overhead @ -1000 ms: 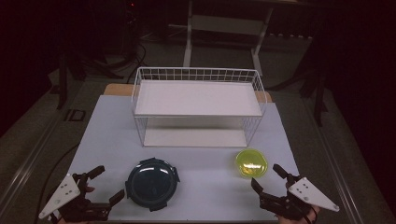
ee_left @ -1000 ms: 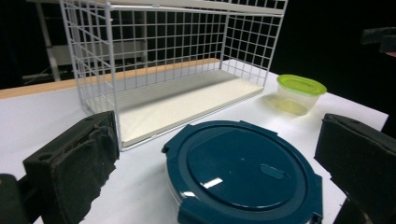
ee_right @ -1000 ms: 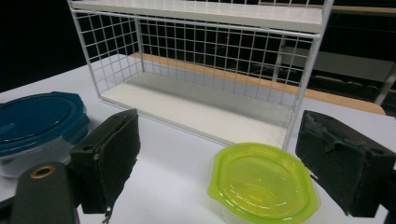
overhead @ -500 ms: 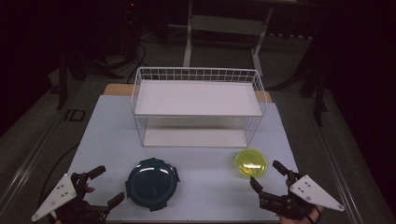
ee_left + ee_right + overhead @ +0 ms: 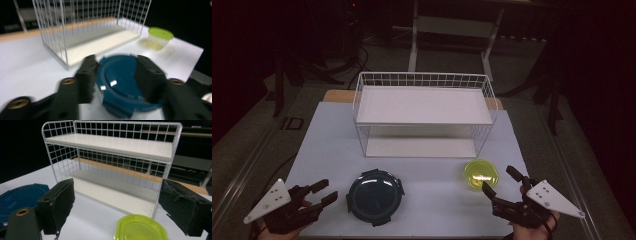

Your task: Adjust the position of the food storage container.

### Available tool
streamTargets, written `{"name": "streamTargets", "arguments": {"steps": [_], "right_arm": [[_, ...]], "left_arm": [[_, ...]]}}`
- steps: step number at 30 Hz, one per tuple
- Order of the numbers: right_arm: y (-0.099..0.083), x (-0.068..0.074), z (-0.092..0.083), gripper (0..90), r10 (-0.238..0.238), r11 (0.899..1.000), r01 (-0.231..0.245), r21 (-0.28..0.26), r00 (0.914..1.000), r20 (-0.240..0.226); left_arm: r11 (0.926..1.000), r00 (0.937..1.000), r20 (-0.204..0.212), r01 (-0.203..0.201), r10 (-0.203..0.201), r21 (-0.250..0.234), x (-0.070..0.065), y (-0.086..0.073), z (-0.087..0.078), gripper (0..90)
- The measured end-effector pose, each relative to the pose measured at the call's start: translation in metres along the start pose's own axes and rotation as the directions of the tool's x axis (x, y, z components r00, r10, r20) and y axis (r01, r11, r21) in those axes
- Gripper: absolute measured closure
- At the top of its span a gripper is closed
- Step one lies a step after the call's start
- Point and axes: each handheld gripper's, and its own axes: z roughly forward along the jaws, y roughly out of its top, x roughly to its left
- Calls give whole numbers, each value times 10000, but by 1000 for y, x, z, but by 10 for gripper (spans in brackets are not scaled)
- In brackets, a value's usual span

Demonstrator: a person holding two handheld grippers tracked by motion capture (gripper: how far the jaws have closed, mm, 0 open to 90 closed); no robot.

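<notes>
Left tool (image 5: 323, 192): my jaws had just been closing and stood partly open, gripping nothing; they sat near the worktop's front left corner, just left of the blue container.
Right tool (image 5: 499, 181): my jaws gaped wide and empty, with the green tub just ahead of them.
Blue container (image 5: 375, 196): lay flat at the front of the worktop (image 5: 332, 140), apart from both tools.
Green tub (image 5: 480, 174): stood lidded, front right, near the rack's corner.
Rack (image 5: 424, 107): white wire, two shelves, mid-worktop.
</notes>
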Motion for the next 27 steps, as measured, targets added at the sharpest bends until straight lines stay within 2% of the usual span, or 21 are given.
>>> {"name": "streamTargets", "arguments": {"steps": [1, 2, 3, 4, 5, 8, 9, 12, 13, 15, 16, 17, 18, 23, 24, 27], "right_arm": [[-1, 0, 1, 132, -13, 10000, 13, 62, 10000, -16], [-3, 1, 3, 132, -20, 9999, 21, 99, 10000, -51], [-3, 1, 3, 132, -20, 9999, 21, 99, 10000, -51], [-5, 1, 4, 132, -4, 9999, 5, 127, 9999, -106], [-5, 1, 4, 132, -4, 9999, 5, 127, 9999, -106], [-8, 0, 5, 132, 68, 9998, -66, 183, 9999, -146], [-8, 0, 5, 132, 68, 9998, -66, 183, 9999, -146], [-11, 0, 5, 133, 110, 9996, -106, 253, 9998, -162], [-11, 0, 5, 133, 86, 9997, -82, 242, 9999, -147], [-11, 0, 5, 133, 78, 9997, -73, 234, 9998, -181], [-11, 0, 5, 133, 73, 9997, -69, 213, 9998, -171], [-11, 0, 5, 133, 73, 9997, -69, 213, 9998, -171], [-12, 1, 4, 133, 96, 9998, -92, 203, 9998, -195], [-13, 1, 5, 134, 97, 9996, -91, 256, 9997, -207], [-13, 1, 5, 134, 122, 9996, -116, 270, 9997, -212], [-14, 0, 5, 134, 134, 9995, -128, 292, 9997, -226]], "left_arm": [[10000, 10000, 0, 0, 0, 0, 0, 0, 0, 558], [9991, 9999, 113, -12, 8, 413, -1, -6, 4, 612], [9991, 9999, 113, -12, 8, 413, -1, -6, 4, 645], [9972, 9999, 134, 80, -91, 749, -1, -12, 9, 675], [9972, 9999, 134, 80, -91, 749, -1, -12, 9, 717], [9909, 9995, 168, 246, -270, 1322, 3, -20, 15, 791], [9890, 9995, 207, 221, -254, 1460, 3, -22, 17, 791], [9757, 9998, -87, 213, -198, 2179, 6, -29, 24, 818], [9757, 9998, -87, 213, -198, 2179, 6, -29, 24, 847], [9633, 9998, -202, 54, 1, 2684, 5, -32, 28, 873], [9500, 9997, -234, -13, 91, 3124, 5, -34, 32, 881], [9500, 9997, -234, -13, 91, 3124, 5, -34, 32, 884], [9469, 9997, -247, 39, 43, 3214, 5, -35, 33, 886], [9411, 10000, 89, -59, 31, 3382, 3, -35, 38, 889], [9331, 10000, 66, -90, 71, 3596, 2, -36, 41, 889], [9341, 9999, 162, -32, -28, 3570, 4, -36, 41, 889]]}}
